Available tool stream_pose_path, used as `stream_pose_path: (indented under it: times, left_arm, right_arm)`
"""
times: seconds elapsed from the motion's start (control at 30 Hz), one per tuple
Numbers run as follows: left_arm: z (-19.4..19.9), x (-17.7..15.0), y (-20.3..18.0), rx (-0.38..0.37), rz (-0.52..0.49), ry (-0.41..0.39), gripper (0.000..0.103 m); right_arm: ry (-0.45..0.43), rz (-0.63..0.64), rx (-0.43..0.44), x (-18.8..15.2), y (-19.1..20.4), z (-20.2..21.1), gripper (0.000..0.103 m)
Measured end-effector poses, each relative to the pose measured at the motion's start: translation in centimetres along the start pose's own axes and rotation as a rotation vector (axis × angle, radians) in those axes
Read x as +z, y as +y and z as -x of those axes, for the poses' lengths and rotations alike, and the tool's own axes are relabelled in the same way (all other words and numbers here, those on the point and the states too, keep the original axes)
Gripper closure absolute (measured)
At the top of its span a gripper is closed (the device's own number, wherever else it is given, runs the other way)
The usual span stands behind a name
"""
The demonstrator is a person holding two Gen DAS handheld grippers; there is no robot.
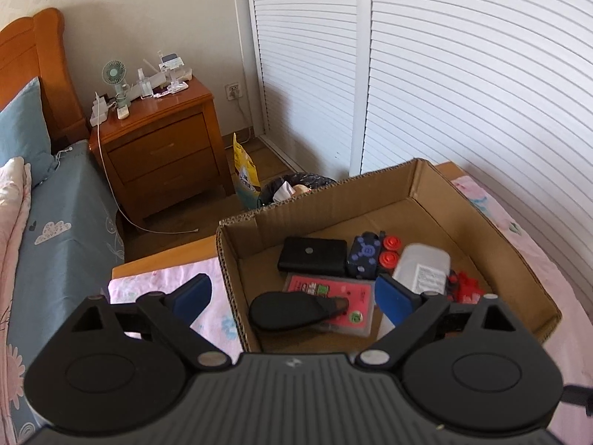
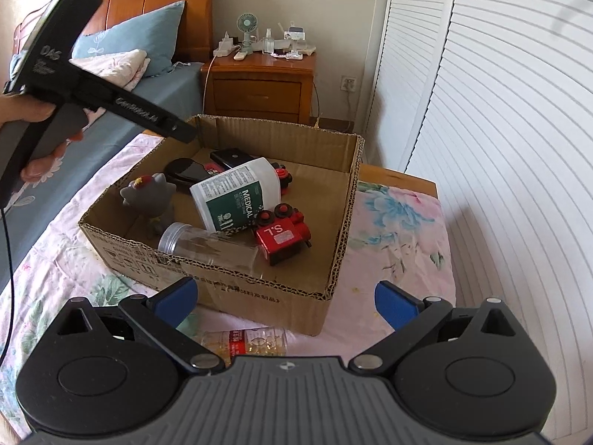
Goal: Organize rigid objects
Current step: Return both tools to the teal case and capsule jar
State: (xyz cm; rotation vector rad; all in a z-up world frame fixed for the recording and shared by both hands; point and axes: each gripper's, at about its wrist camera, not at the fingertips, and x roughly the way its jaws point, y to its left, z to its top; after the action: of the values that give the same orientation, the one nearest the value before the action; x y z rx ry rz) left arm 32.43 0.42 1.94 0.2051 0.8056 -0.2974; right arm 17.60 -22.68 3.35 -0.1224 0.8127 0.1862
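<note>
The left tool (image 1: 292,296) hangs open and empty over the near left corner of the cardboard box (image 2: 335,200). The right tool (image 2: 285,298) is also open and empty. The small bottle (image 2: 244,343) lies on the bed cover just below and between its fingers, long axis crosswise, outside the box, so the right hand is nearer. The box holds a grey figure (image 2: 150,194), clear jar (image 2: 207,246), white medical bottle (image 2: 237,194) and red toy train (image 2: 285,233).

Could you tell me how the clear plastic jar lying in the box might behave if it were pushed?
The clear jar lies on its side in the cardboard box, so it would probably roll. It looks empty, so likely light. Its smooth wall may slip between fingers.
</note>
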Motion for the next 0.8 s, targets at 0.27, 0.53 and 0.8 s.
stream_pose_path:
  times: [0.27, 0.53, 0.8]
  left_arm:
    - [3.8, -1.9, -0.8, -0.01, -0.032, -0.026, 0.008]
    - [7.9, -6.0, -2.3, -0.035, -0.044, -0.07, 0.003]
    - [8.4, -11.0, -4.3, -0.072, -0.029, -0.056, 0.003]
  right_arm:
    - [0.001, -0.014, 0.004, -0.5, 0.4, 0.1, 0.0]
    - [0.043, -0.103, 0.007, -1.4, -0.3, -3.0, 0.0]
    - [0.11, -0.185, -0.021, -2.9, -0.5, -7.1, 0.0]
